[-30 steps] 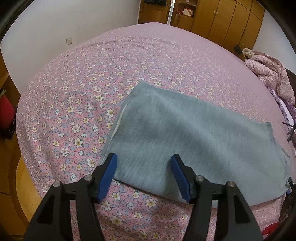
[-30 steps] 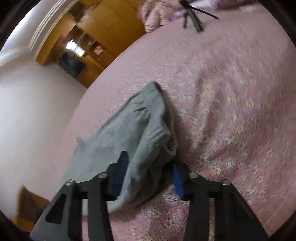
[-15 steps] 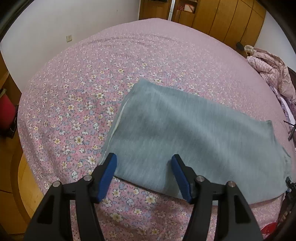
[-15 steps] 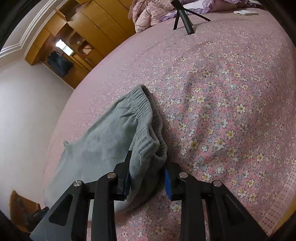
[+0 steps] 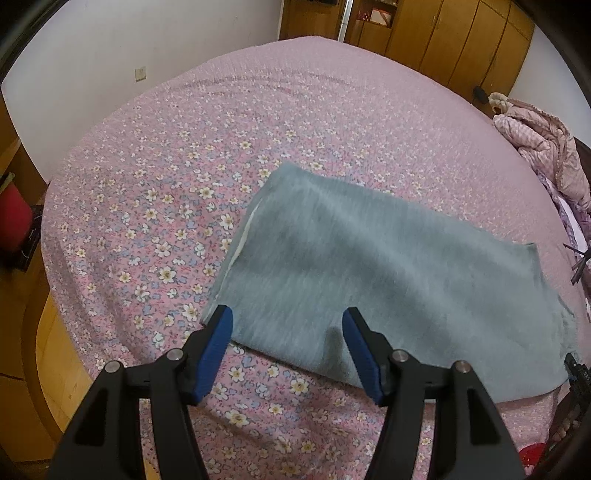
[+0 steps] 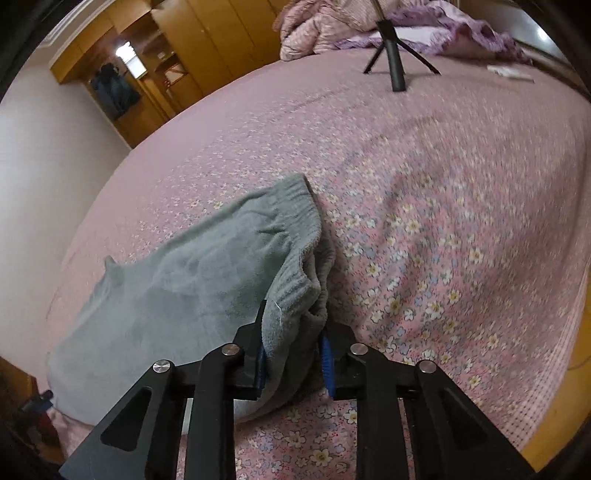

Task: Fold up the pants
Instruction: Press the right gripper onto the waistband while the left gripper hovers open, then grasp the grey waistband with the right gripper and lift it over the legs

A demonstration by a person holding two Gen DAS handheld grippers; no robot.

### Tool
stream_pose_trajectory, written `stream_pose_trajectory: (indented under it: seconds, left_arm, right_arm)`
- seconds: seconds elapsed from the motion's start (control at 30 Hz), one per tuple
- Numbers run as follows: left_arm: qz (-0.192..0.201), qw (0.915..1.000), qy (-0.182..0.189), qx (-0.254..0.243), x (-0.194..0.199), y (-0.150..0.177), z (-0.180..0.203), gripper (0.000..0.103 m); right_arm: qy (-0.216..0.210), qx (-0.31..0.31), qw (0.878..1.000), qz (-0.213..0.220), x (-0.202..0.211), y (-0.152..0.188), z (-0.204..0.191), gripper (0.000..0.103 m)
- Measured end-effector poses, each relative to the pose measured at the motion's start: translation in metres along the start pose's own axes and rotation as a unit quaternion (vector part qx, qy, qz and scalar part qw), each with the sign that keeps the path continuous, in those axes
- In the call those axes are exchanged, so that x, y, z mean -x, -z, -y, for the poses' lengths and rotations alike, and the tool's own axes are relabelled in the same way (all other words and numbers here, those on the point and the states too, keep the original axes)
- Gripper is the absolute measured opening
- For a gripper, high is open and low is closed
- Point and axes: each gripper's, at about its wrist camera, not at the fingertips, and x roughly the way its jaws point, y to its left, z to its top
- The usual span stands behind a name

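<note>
Grey pants (image 5: 369,280) lie folded into a rough rectangle on the pink flowered bedspread (image 5: 155,206). My left gripper (image 5: 288,350) stands open just above the near edge of the cloth, holding nothing. In the right wrist view the ribbed waistband end of the pants (image 6: 207,273) is bunched up and lifted. My right gripper (image 6: 293,354) is shut on that waistband corner, with cloth pressed between the blue pads. The far end of the pants lies flat toward the left.
A black tripod (image 6: 393,62) stands on the bed at the far right, beside a heap of pink bedding (image 6: 325,26). Wooden wardrobes (image 5: 443,40) line the far wall. The bed's edge and wooden floor (image 5: 55,350) lie to the left.
My right gripper has closed on the waistband corner and lifted it a little. The left gripper has drawn back slightly and stayed open.
</note>
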Motion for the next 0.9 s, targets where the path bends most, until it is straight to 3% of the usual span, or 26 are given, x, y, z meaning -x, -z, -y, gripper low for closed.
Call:
stream_pose_trajectory:
  seconds: [0.17,0.47,0.7,0.9]
  left_arm:
    - [0.012,0.9999,-0.004,0.007,0.012,0.002,-0.004,0.065]
    - [0.018,0.9997,-0.002,0.016,0.022,0.001,-0.009,0.065]
    - [0.017,0.9995,0.006,0.028,0.027,0.006,-0.015,0.065]
    - [0.015,0.9993,0.012,0.033,0.028,0.008,-0.018,0.065]
  right_arm:
    - [0.010,0.023,1.000,0.014,0.010,-0.007,-0.020,0.021]
    - [0.028,0.122,0.991,0.048,0.028,-0.013,-0.080,0.019]
    - [-0.013,0.188,0.981,0.039,0.028,-0.003,-0.138,0.019]
    - [-0.061,0.251,0.966,0.018,0.015,0.016,-0.192,0.019]
